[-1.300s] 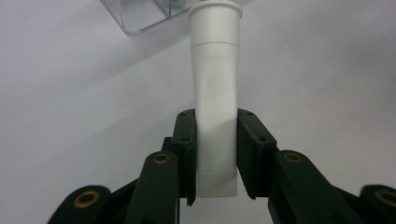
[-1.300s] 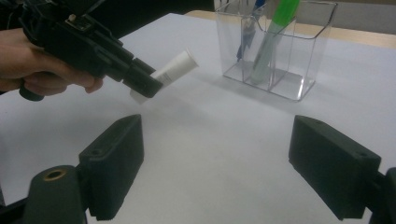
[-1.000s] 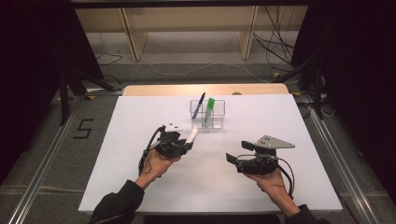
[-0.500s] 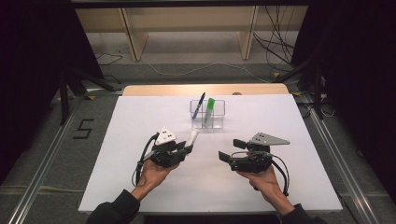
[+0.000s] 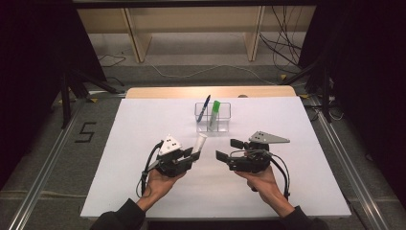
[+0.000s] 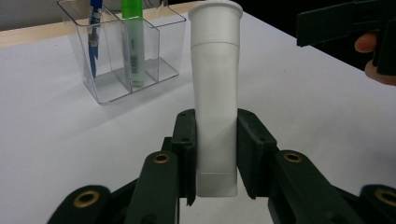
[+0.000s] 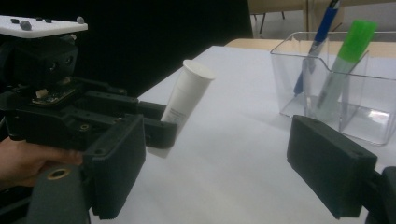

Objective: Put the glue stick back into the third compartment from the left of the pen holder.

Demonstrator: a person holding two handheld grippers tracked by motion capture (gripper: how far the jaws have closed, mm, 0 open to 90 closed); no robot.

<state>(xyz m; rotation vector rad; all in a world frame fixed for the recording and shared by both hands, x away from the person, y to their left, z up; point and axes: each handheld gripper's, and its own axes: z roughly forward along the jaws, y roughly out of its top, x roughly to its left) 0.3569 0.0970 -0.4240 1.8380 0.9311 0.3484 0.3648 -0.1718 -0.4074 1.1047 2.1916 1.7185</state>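
A white tube [image 6: 215, 93] sits between the pads of my left gripper [image 6: 215, 154], which is shut on its crimped end. The cap end points up and away toward a clear organizer [image 6: 112, 70]. In the high view the left gripper [image 5: 191, 155] holds the tube [image 5: 200, 143] just above the white table, left of centre. My right gripper [image 5: 230, 149] faces it from the right, open, with nothing between its pads [image 7: 116, 172]. In the right gripper view the tube [image 7: 187, 100] tilts up out of the left gripper [image 7: 70, 107].
The clear organizer [image 5: 213, 117] stands behind the grippers with a blue pen [image 5: 205, 108] and a green marker [image 5: 214, 112] upright in it. A white sheet [image 5: 143, 124] covers the table. Shelf legs and cables lie on the floor beyond the far edge.
My left hand has drawn back toward the near edge with the tube still in its grip. My right hand has shifted left, closer to the tube.
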